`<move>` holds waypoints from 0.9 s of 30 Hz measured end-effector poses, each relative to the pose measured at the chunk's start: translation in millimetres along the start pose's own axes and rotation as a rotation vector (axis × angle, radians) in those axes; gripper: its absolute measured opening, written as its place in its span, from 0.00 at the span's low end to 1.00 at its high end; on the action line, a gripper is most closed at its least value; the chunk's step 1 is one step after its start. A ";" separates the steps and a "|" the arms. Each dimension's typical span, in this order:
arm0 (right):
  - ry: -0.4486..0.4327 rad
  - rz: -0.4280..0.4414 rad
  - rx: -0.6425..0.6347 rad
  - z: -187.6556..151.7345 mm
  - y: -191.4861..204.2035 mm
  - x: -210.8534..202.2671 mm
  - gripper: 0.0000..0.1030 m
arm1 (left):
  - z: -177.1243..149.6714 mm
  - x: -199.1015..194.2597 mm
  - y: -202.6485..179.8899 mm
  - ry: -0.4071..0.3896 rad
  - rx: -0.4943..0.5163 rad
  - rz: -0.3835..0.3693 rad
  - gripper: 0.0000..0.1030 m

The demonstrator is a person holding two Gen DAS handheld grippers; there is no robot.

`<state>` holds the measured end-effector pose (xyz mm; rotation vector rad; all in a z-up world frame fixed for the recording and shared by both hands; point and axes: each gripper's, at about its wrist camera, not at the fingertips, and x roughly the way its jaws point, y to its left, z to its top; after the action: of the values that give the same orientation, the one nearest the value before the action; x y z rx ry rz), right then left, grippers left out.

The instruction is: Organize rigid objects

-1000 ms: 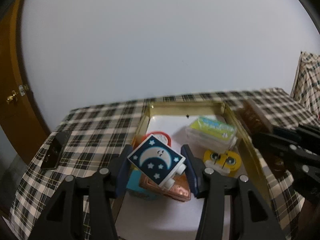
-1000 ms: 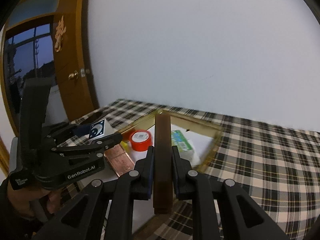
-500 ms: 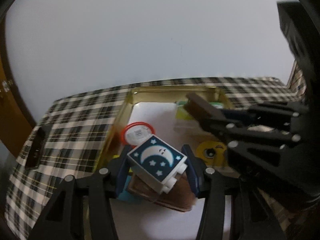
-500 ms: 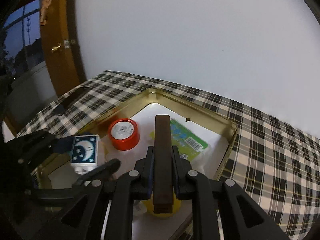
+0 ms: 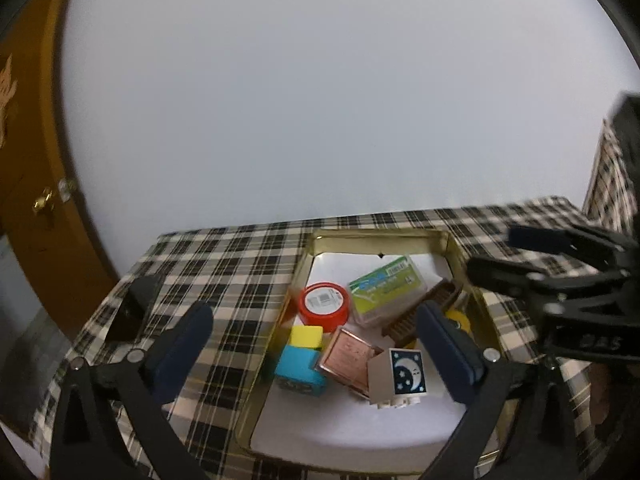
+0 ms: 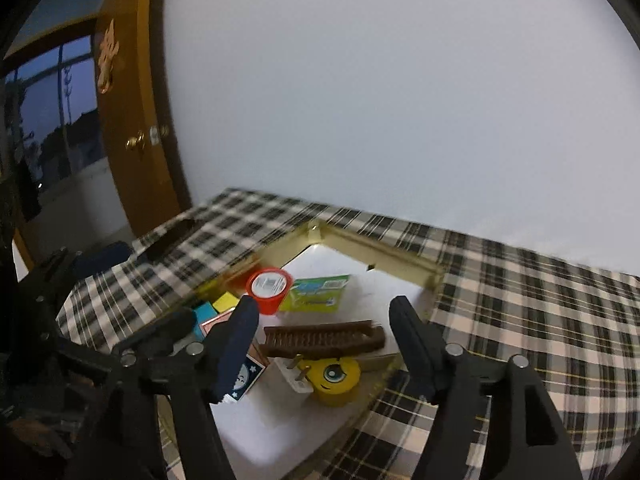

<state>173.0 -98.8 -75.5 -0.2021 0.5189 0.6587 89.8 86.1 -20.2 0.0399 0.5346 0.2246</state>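
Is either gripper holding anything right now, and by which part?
Nothing is held. Both the left gripper and right gripper are opening, empty; the moon block and brown comb lie in the tin.

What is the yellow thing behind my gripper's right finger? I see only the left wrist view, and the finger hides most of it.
Observer: The right wrist view shows a round yellow toy with a cartoon eye, lying in the tray by its near rim.
Operator: Does the right gripper hold the brown bar?
Observer: No. The brown bar lies in the tray. The right gripper is opening its jaws, and neither pad is on the bar.
Operator: Is anything beside the toy?
Observer: Yes, a white piece that looks like a plug with metal pins lies against its left side.
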 end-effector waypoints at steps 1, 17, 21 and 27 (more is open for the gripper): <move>-0.010 -0.011 0.010 0.0 -0.6 -5.9 0.69 | 0.7 -5.2 4.9 -0.004 -0.041 -0.006 1.00; -0.149 -0.062 -0.003 -15.8 19.6 -74.4 0.83 | -0.5 -47.0 3.7 -0.063 -0.063 0.028 1.00; -0.141 -0.059 0.003 -18.2 19.2 -72.3 0.84 | -0.9 -45.7 2.4 -0.056 -0.059 0.031 1.00; -0.135 -0.053 0.010 -20.1 17.4 -70.9 0.84 | -1.0 -43.9 2.5 -0.048 -0.052 0.040 1.00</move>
<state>106.7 -129.7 -56.2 -0.1603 0.3859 0.6132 52.1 78.7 1.1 0.0053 0.4805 0.2763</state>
